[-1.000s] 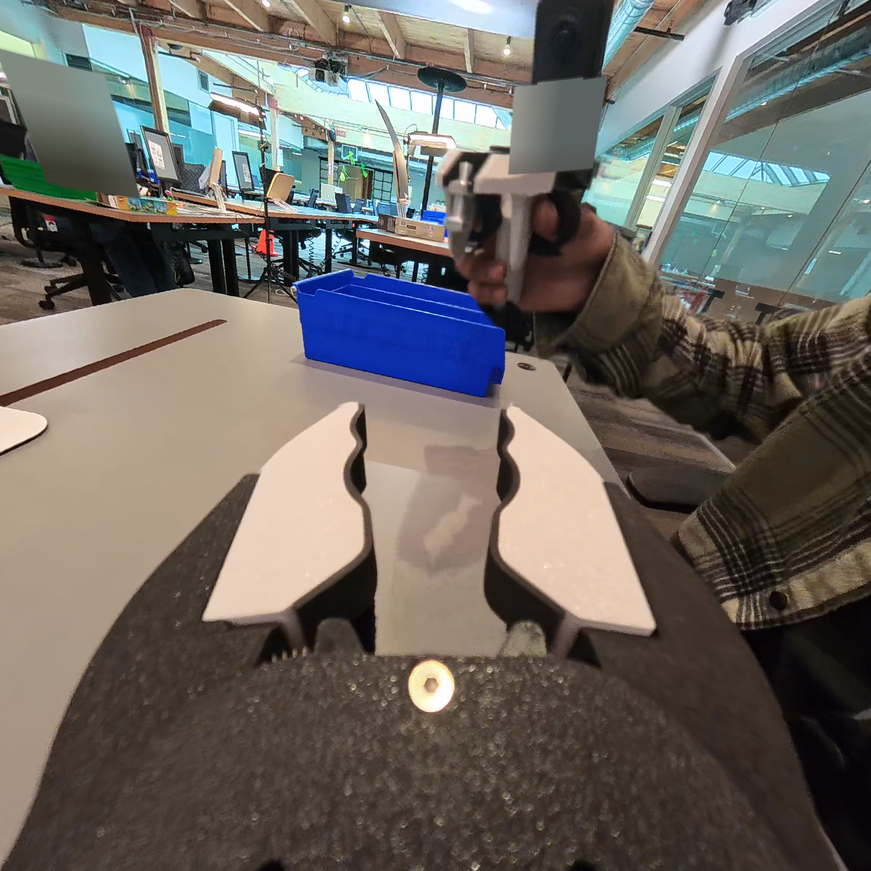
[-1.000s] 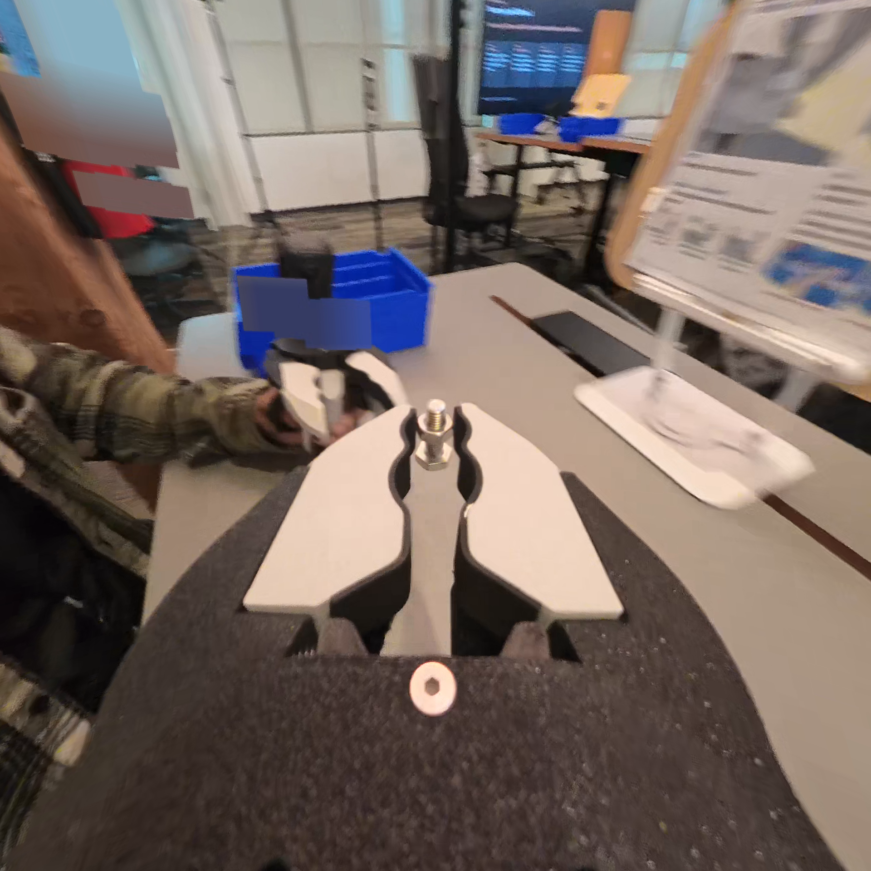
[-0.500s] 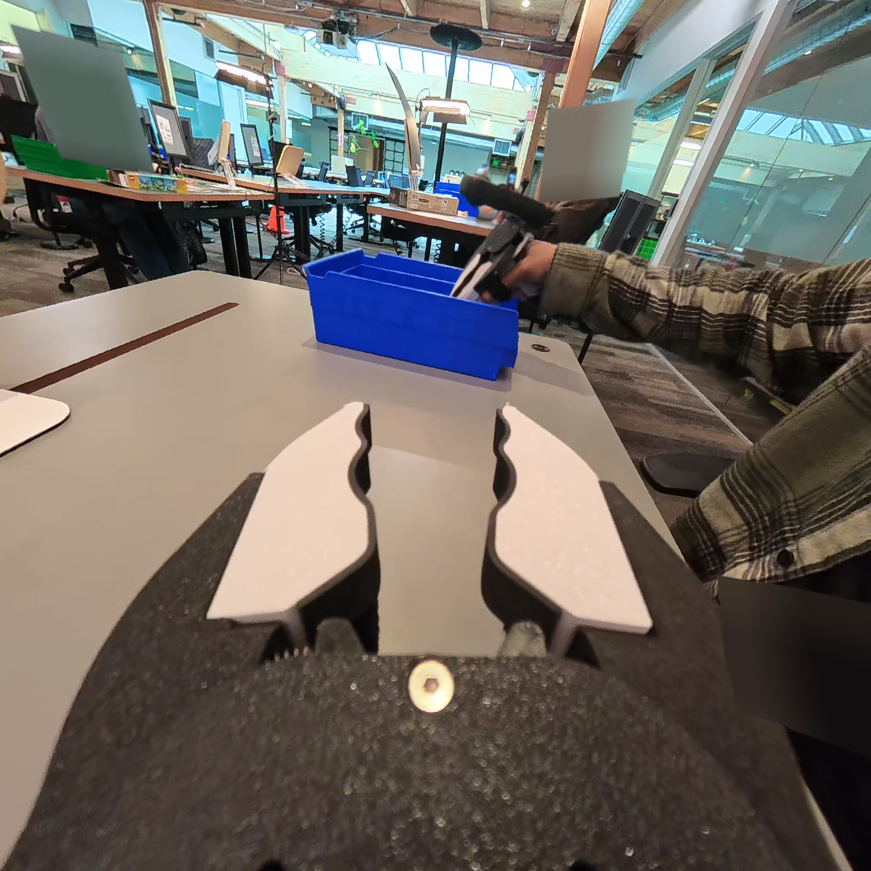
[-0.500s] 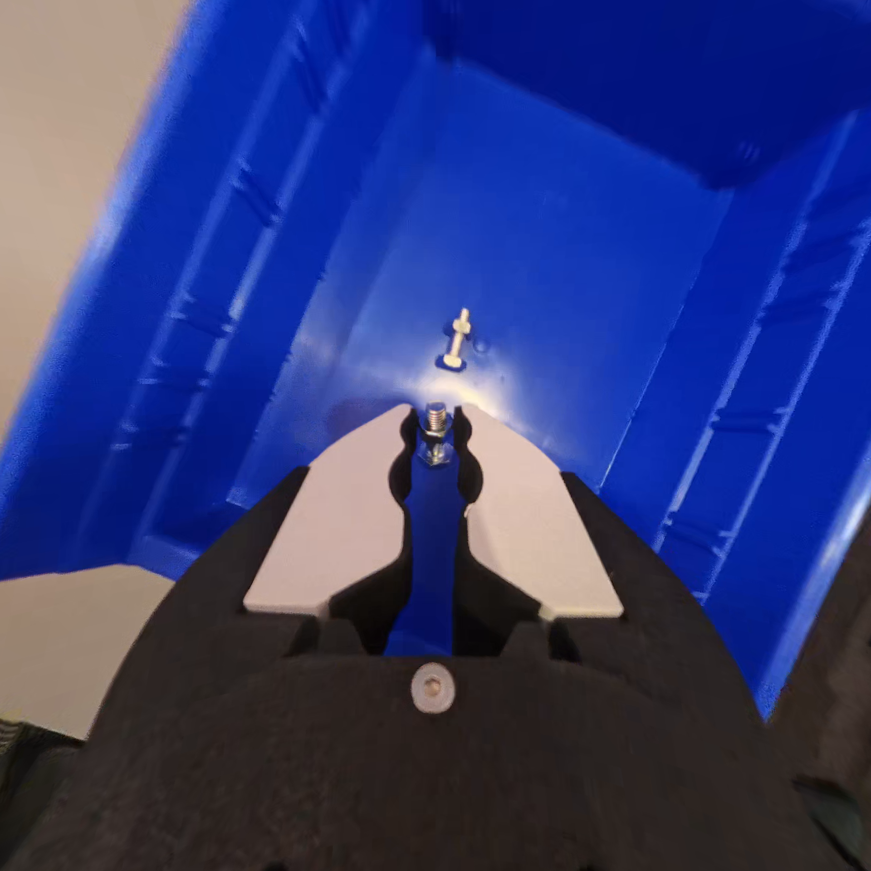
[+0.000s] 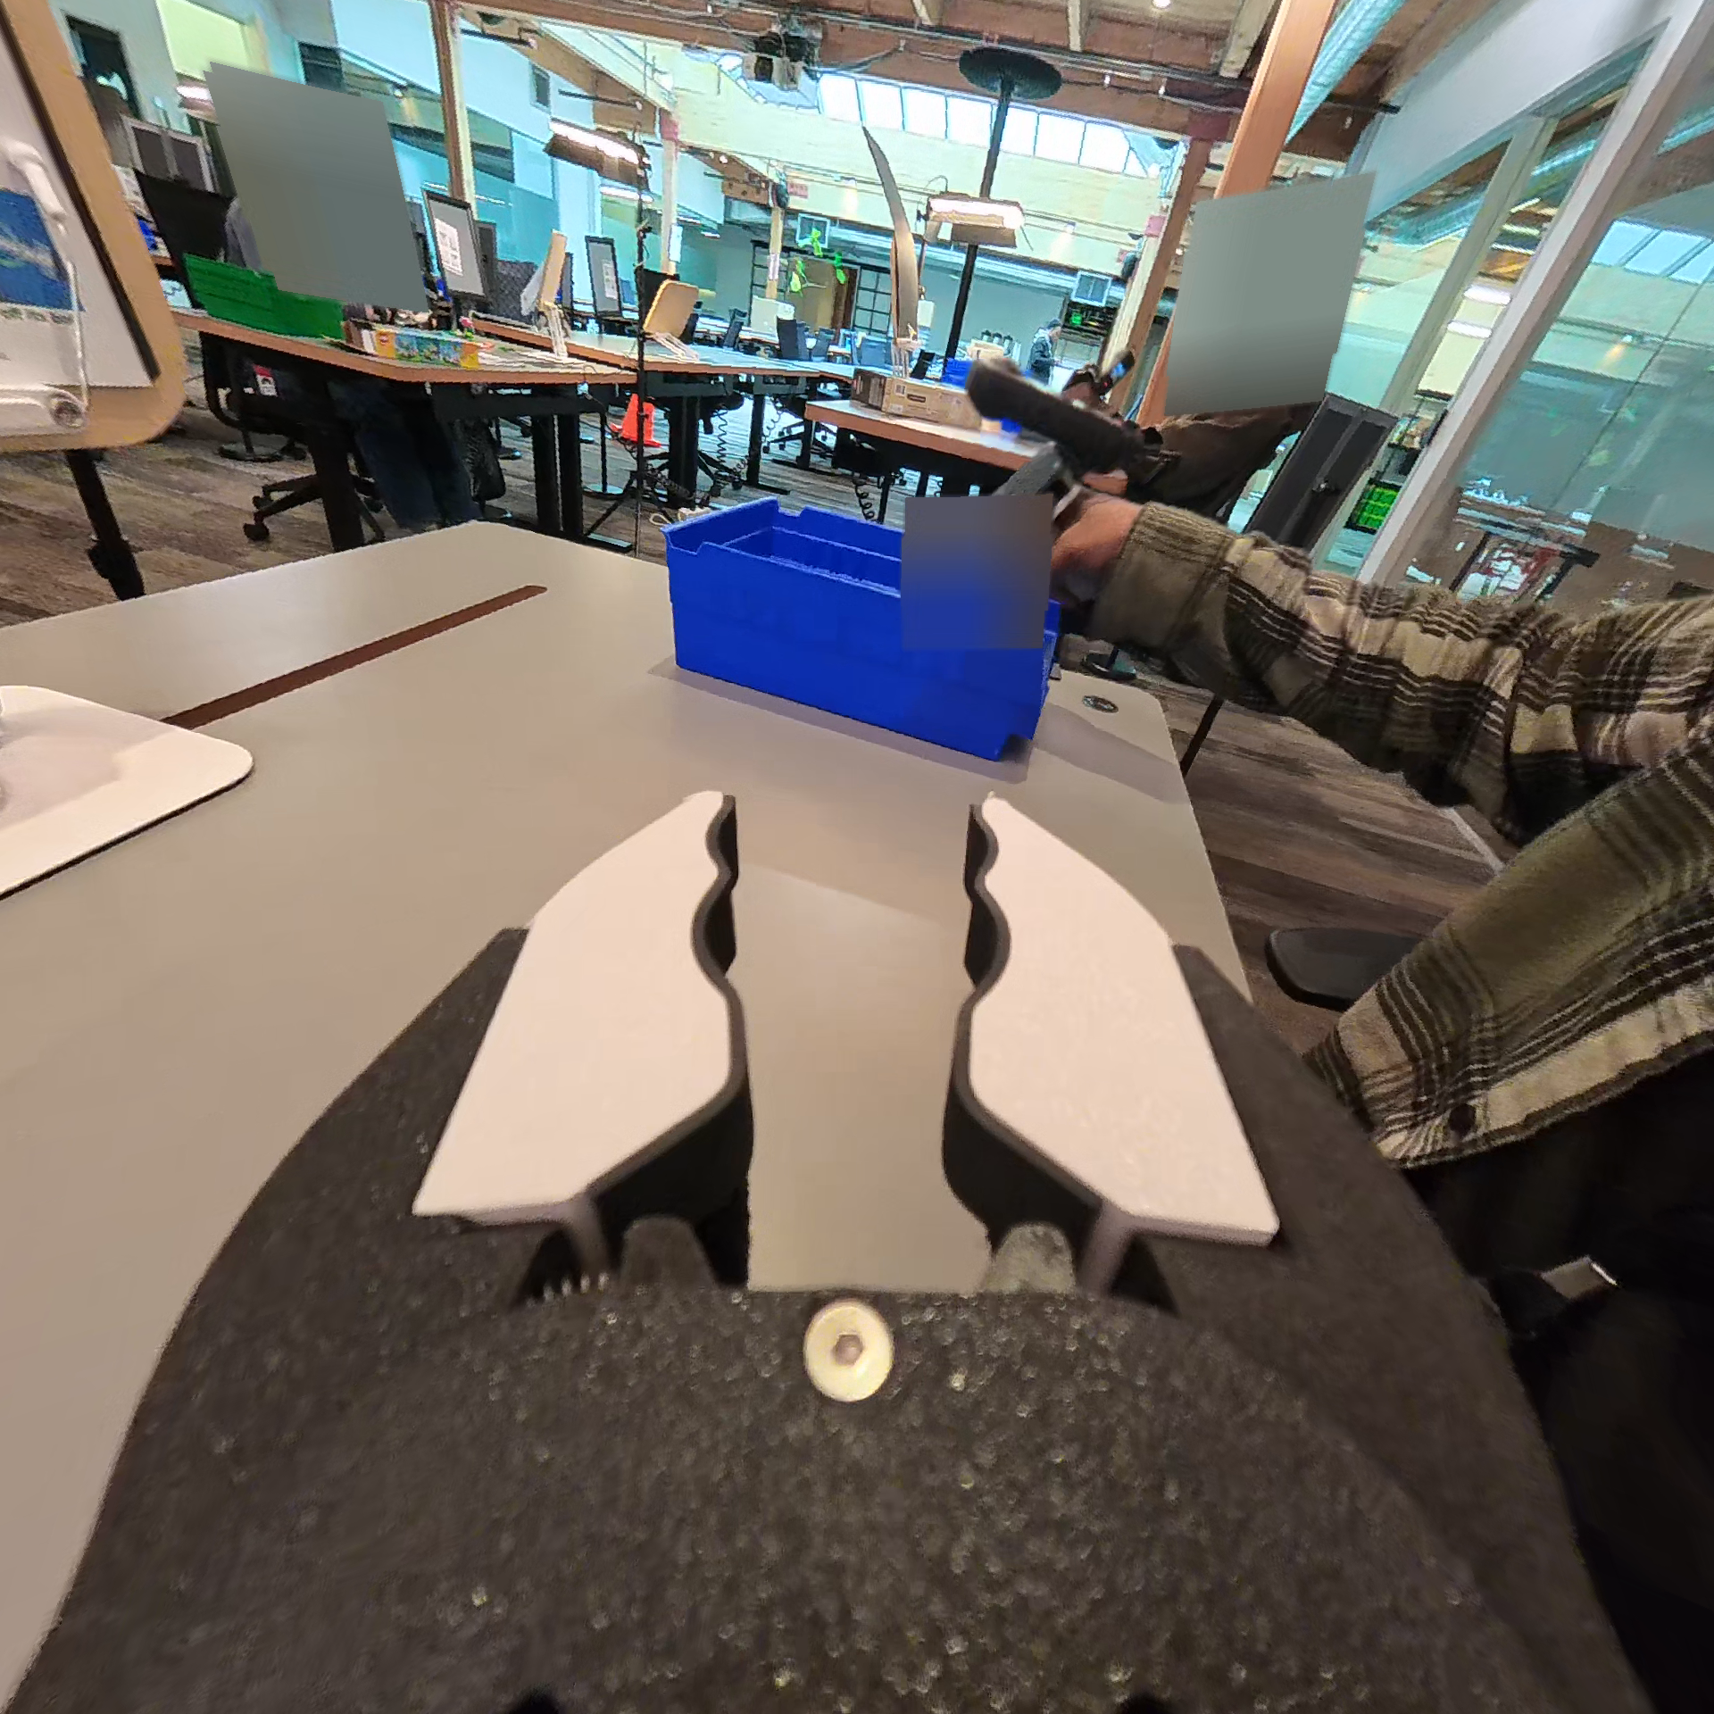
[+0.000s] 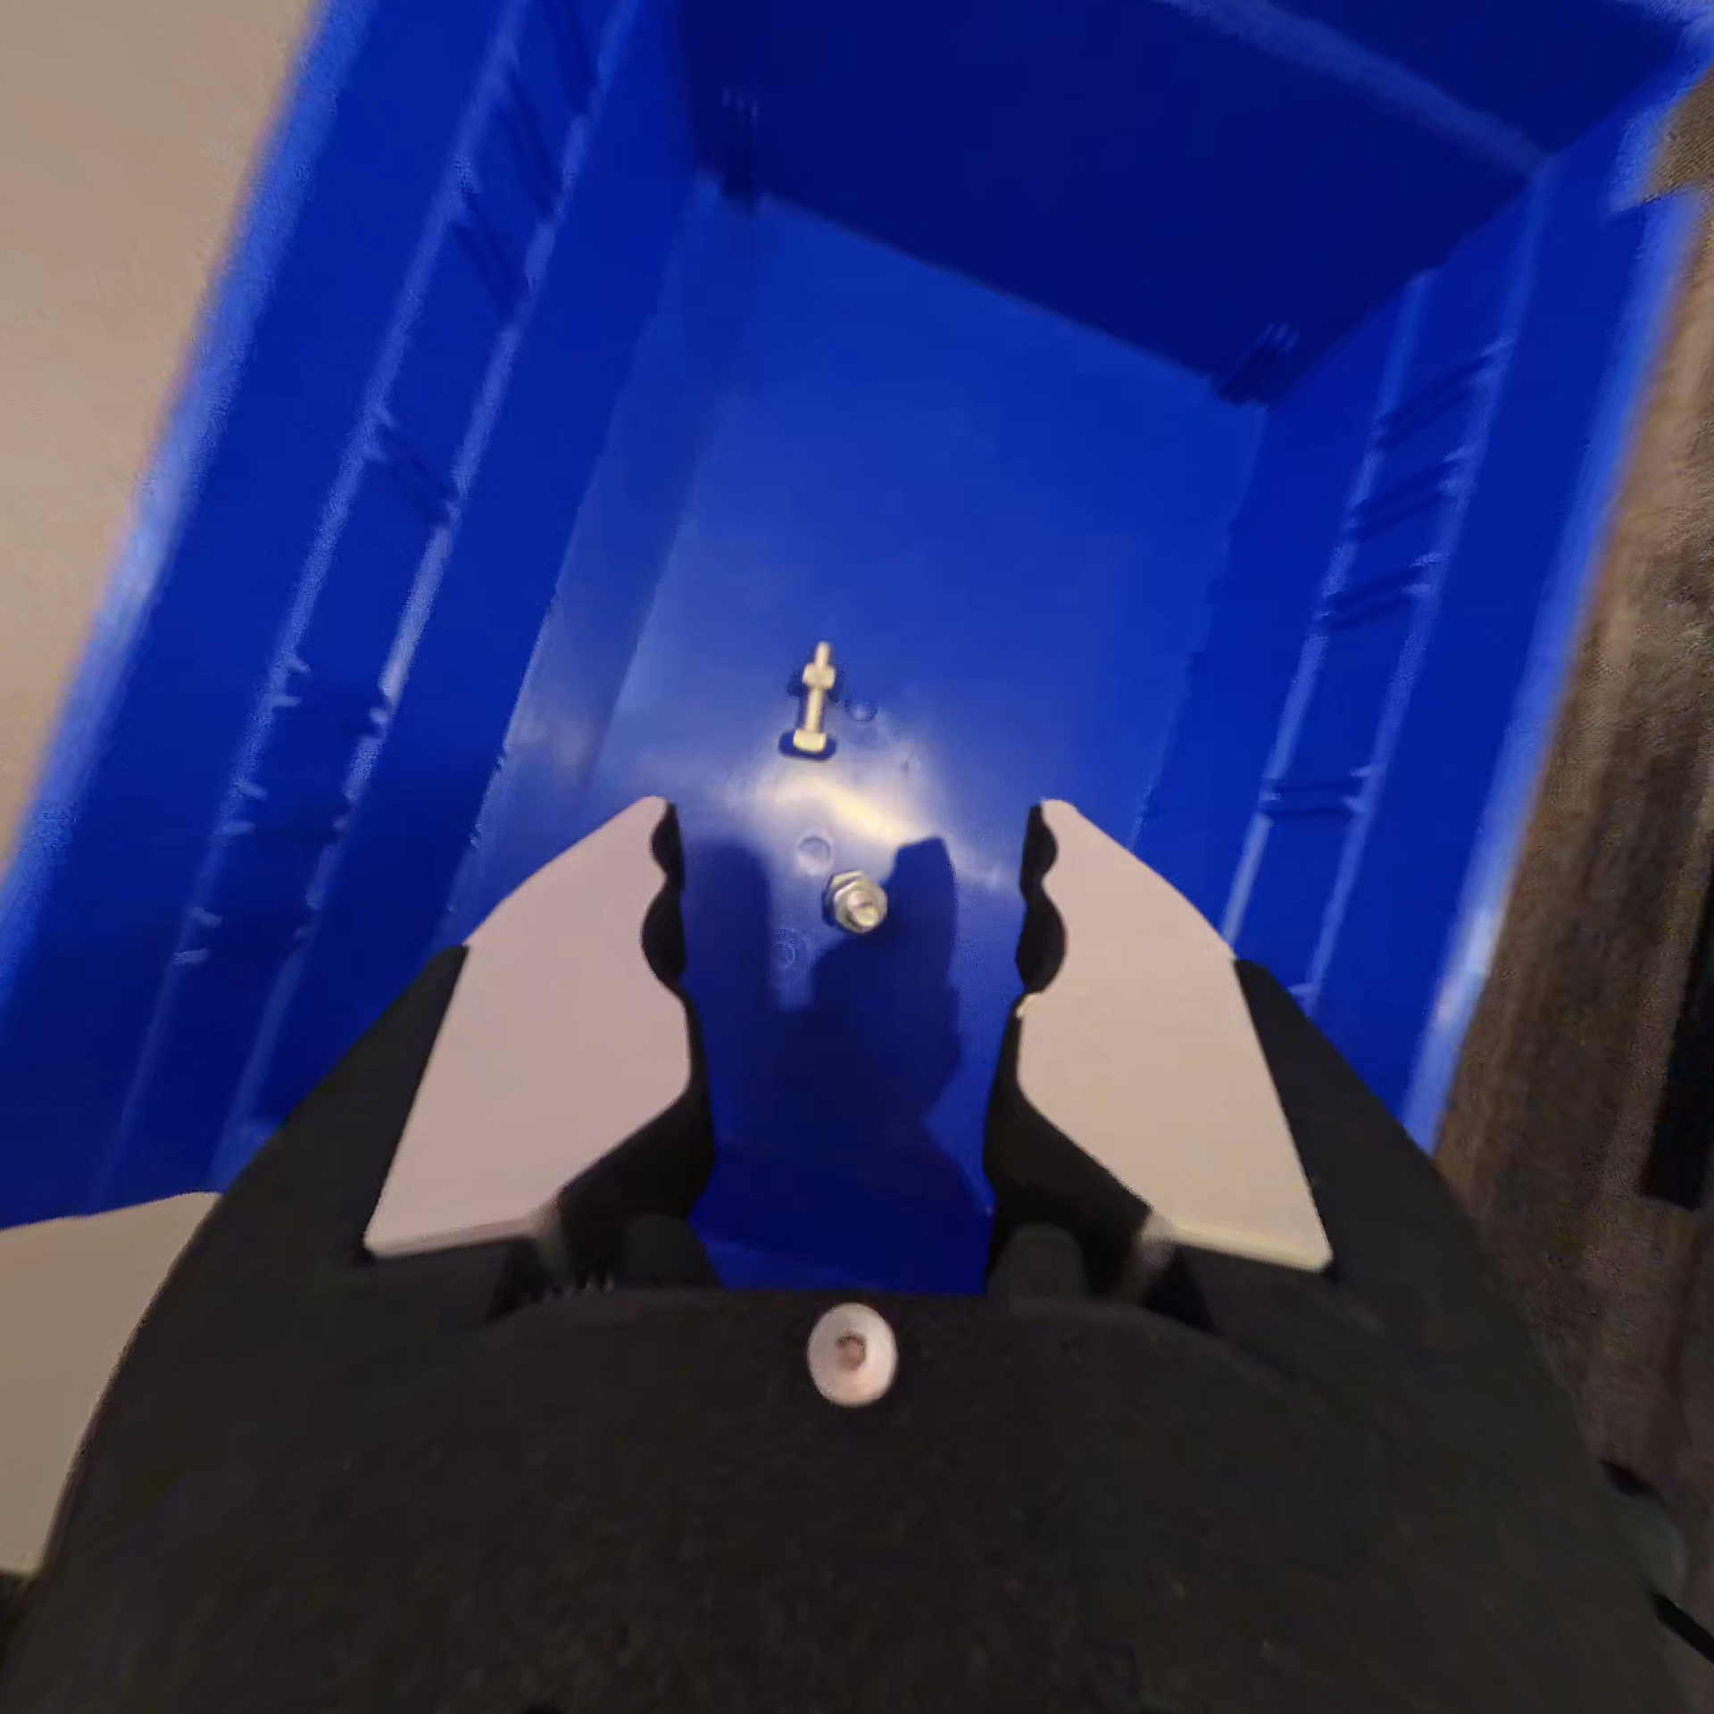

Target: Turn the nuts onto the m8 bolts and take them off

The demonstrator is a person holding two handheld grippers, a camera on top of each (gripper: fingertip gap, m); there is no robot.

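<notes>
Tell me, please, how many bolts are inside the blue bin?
2. One bolt lies flat near the middle of the blue bin floor. The other bolt, with a nut on it, sits nearer, between the open right gripper's fingers, untouched. None seems hidden.

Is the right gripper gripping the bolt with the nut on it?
No. The right gripper is open above the blue bin, and the bolt with the nut lies clear of both fingers.

Open office: desks [image 5: 519, 366], glass partitions [image 5: 1577, 306], timber ceiling beams [image 5: 927, 37].
</notes>
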